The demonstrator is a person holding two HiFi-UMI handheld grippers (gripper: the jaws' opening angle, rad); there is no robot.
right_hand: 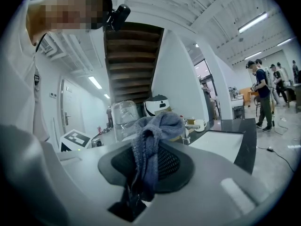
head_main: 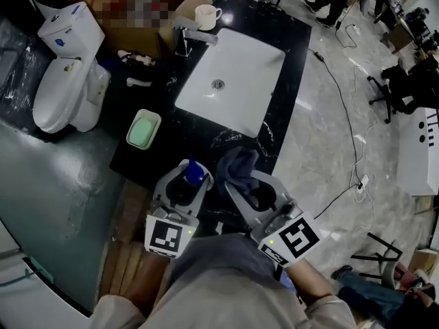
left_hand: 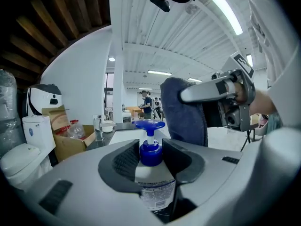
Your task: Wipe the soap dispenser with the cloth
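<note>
Sitting at the counter (head_main: pixel 288 53)'s near edge, just in front of the sink (head_main: pixel 240 74): left gripper (head_main: pixel 185 182) has its jaws set wide round the soap dispenser (left_hand: pixel 151 173), pads snug on both shoulders, no gap showing, so it reads as a grasp. Right gripper (head_main: pixel 255 187) is clenched on the cloth (right_hand: pixel 153 135), a bunched tuft poking past the tips, hanging just right of the pump head (left_hand: pixel 150 125), not touching yet.

Risks, imo: the grip sits high by the collar, so a firm sideways wipe could pivot the bottle or tip it off that near edge. A swipe over the pump could press it & squirt soap. The cloth is pinched thin and may drag loose.

Writing: the label (left_hand: pixel 157 194) has small print, too fine to read, no brand legible. Marker cubes (head_main: pixel 167 235) show patterns only.
</note>
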